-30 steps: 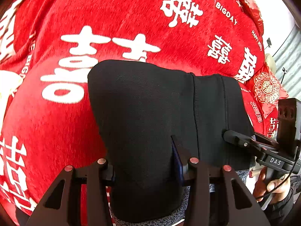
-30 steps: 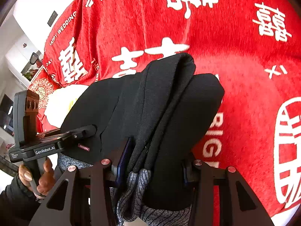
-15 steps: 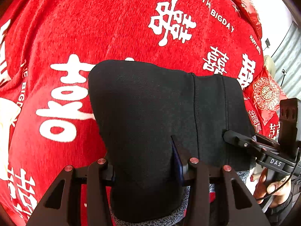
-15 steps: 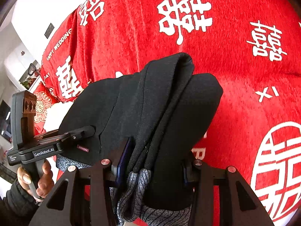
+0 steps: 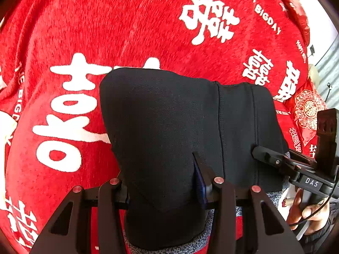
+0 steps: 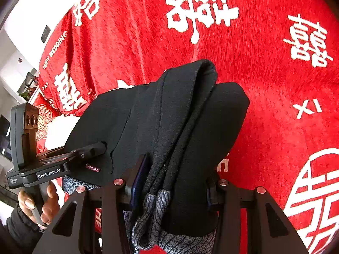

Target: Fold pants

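The black pants (image 5: 169,131) with a grey inner lining are folded into a thick bundle and held between both grippers above the red blanket (image 5: 127,21). My left gripper (image 5: 163,182) is shut on the bundle's left end. My right gripper (image 6: 175,182) is shut on its right end, where several folded layers (image 6: 180,116) stack up. The right gripper also shows at the right in the left wrist view (image 5: 275,158), clamped on the pants. The left gripper shows at the left in the right wrist view (image 6: 84,154).
The red blanket (image 6: 264,74) with white characters covers the whole bed under the pants. Red cushions (image 5: 309,110) lie at the far right edge. A white wall and room corner (image 6: 21,42) are beyond the bed's edge.
Both grippers have carried the pants bundle together across the blanket; the white characters beneath have shifted in both views. The grip on the pants is unchanged.
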Motion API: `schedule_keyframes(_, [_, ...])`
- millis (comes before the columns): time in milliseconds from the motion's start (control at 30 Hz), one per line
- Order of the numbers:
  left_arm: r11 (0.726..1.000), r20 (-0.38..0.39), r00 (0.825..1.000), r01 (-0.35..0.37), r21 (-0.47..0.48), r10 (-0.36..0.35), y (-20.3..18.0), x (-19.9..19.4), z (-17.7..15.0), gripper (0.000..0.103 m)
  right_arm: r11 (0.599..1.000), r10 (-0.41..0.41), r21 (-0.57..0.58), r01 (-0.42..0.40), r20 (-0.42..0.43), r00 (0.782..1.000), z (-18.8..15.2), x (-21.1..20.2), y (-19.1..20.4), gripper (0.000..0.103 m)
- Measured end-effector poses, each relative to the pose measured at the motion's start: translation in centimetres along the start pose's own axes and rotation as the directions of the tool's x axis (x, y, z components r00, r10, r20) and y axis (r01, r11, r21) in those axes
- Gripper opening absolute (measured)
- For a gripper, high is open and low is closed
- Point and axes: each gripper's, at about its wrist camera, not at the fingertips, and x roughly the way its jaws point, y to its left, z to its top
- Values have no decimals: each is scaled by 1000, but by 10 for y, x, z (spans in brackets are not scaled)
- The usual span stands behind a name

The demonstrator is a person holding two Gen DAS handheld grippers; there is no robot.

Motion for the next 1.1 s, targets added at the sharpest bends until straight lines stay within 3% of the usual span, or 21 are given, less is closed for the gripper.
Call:
schedule_keyframes(100, [1000, -30, 1000, -6, -15, 5, 6, 18, 6, 49, 1000, 1, 14, 0, -28, 1000, 5, 16, -8, 47])
schedule_keyframes(133, [1000, 17, 1000, 18, 21, -18, 8, 25, 8, 49, 1000, 1, 20, -1, -42, 999, 7, 24, -12, 47])
schedule_keyframes(233, [1000, -41, 999, 23, -11, -24, 22, 56, 12, 53, 998, 10, 55, -5, -85, 996, 11, 47, -28, 48])
schedule_keyframes(267, [999, -72, 997, 18, -26, -20, 28, 69, 12, 60, 997, 12, 76, -3, -111, 994, 11, 59, -36, 48])
schedule_keyframes(333, [999, -91, 996, -10, -38, 6, 37, 87, 7, 74, 993, -13, 114, 31, -159, 987, 9, 81, -51, 63])
schedule_keyframes(400, [999, -82, 997, 10, -52, -14, 43, 88, 5, 77, 987, -10, 155, 37, -173, 985, 6, 91, -62, 76])
schedule_keyframes(533, [1000, -70, 997, -17, -19, 15, 42, 72, 1, 77, 982, 0, 185, 29, -156, 988, 3, 83, -66, 79])
schedule_keyframes(633, [997, 7, 997, -73, -5, 73, 40, 45, -2, 77, 986, -117, 105, 126, -86, 989, 0, 53, -47, 79])
schedule_keyframes(700, [999, 68, 997, -44, -17, 45, 38, 22, -7, 77, 990, -143, 11, 143, -3, 990, -8, 25, -22, 79])
schedule_keyframes(767, [999, 109, 994, 27, -26, -24, 32, 5, -16, 77, 993, -87, -80, 90, 46, 995, -20, 8, 2, 86])
schedule_keyframes(800, [998, 115, 992, 55, -12, -53, 27, 2, -22, 78, 990, -60, -122, 66, 57, 997, -26, 4, 14, 103])
schedule_keyframes(867, [996, 84, 993, 77, 40, -80, 13, 11, -34, 78, 980, -6, -200, 17, 54, 999, -41, 5, 34, 103])
schedule_keyframes(900, [996, 59, 995, 72, 51, -75, 8, 21, -38, 79, 973, 6, -231, 1, 32, 999, -48, 12, 40, 103])
schedule_keyframes(967, [997, 12, 1000, -14, 74, 13, 4, 44, -44, 79, 975, -22, -222, 16, -22, 1000, -57, 31, 38, 103])
schedule_keyframes(1033, [991, 2, 998, -70, 110, 70, 1, 57, -48, 79, 988, -76, -146, 58, -124, 989, -62, 56, 17, 103])
schedule_keyframes(1100, [986, 5, 996, -93, 139, 93, -5, 49, -51, 79, 998, -41, -52, 33, -154, 987, -65, 62, 3, 103])
